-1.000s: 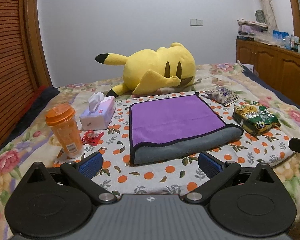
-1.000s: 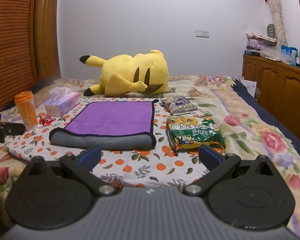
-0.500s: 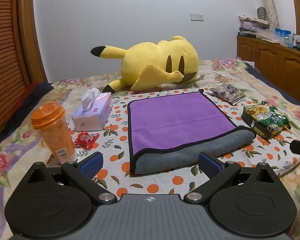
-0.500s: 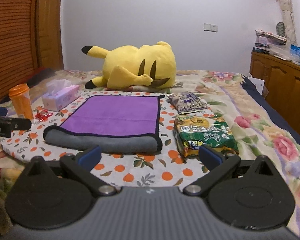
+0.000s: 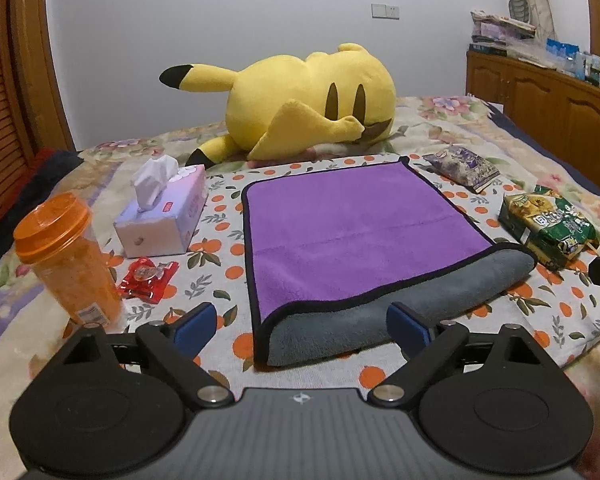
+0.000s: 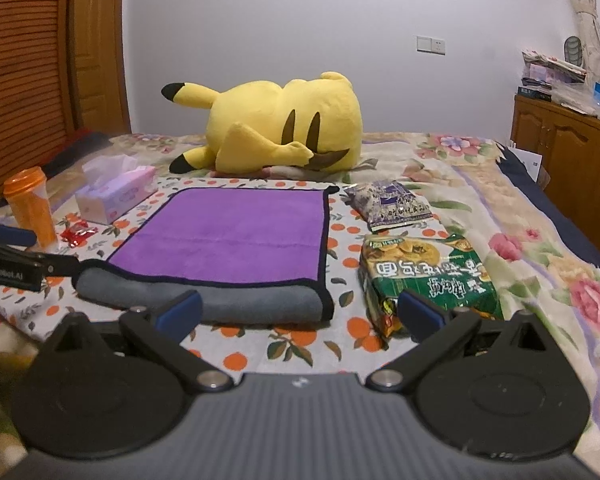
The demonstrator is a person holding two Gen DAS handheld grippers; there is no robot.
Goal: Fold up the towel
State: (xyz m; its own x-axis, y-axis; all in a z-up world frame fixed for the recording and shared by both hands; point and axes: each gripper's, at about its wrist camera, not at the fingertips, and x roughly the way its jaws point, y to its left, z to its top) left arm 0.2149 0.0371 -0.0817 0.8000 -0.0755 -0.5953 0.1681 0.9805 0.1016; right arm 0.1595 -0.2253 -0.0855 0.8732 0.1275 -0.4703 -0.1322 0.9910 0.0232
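Note:
A purple towel (image 5: 352,232) with a grey underside and black trim lies folded once on the orange-dotted cloth (image 5: 220,216); its grey fold edge faces me. It also shows in the right wrist view (image 6: 232,236). My left gripper (image 5: 300,326) is open and empty, low over the towel's near left corner. My right gripper (image 6: 300,314) is open and empty, just before the towel's near right corner. The left gripper's tip shows at the left edge of the right wrist view (image 6: 16,268).
An orange bottle (image 5: 66,256), a tissue box (image 5: 162,212) and a red wrapper (image 5: 148,276) lie left of the towel. A green snack bag (image 6: 424,276) and a purple packet (image 6: 388,204) lie to its right. A yellow plush (image 5: 300,104) lies behind it.
Both grippers have moved forward and lower toward the towel's near edge. Both stay open. The towel has not moved.

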